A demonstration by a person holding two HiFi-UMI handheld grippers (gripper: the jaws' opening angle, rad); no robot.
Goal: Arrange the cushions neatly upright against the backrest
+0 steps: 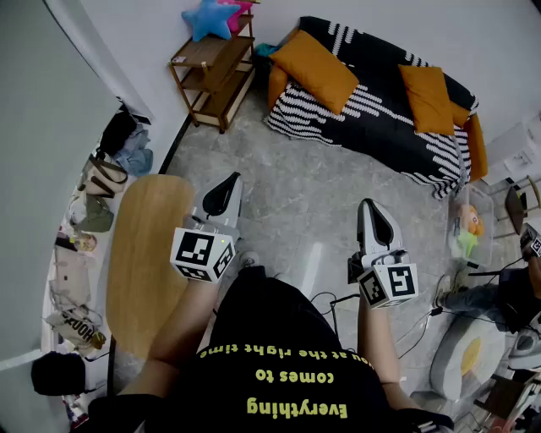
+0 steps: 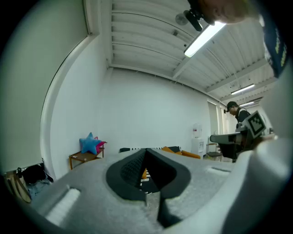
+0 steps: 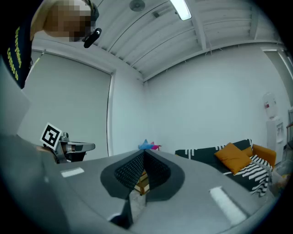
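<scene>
Cushions (image 1: 319, 69), two of them, square, plump and orange with a plain cloth surface, lie on the sofa (image 1: 380, 127) across the room. One lies askew toward its left end and the other (image 1: 427, 97) toward its right end, apart from each other. The sofa wears a black cover with broken white stripes. Grey marbled floor (image 1: 287, 169), smooth and glossy, stretches between the sofa and the person. The left hand-held gripper (image 1: 228, 186) and right hand-held gripper (image 1: 369, 211) are both held level over that floor, well apart from the cushions. Each has its dark, textured jaws together with nothing between them. Left of the sofa stands a low wooden shelf (image 1: 211, 72) with a blue star-shaped plush (image 1: 207, 19) on top. A rounded wooden tabletop (image 1: 148, 254) sits just beside the left hand-held gripper, and thin cables (image 1: 414, 326) trail on the floor at the right
</scene>
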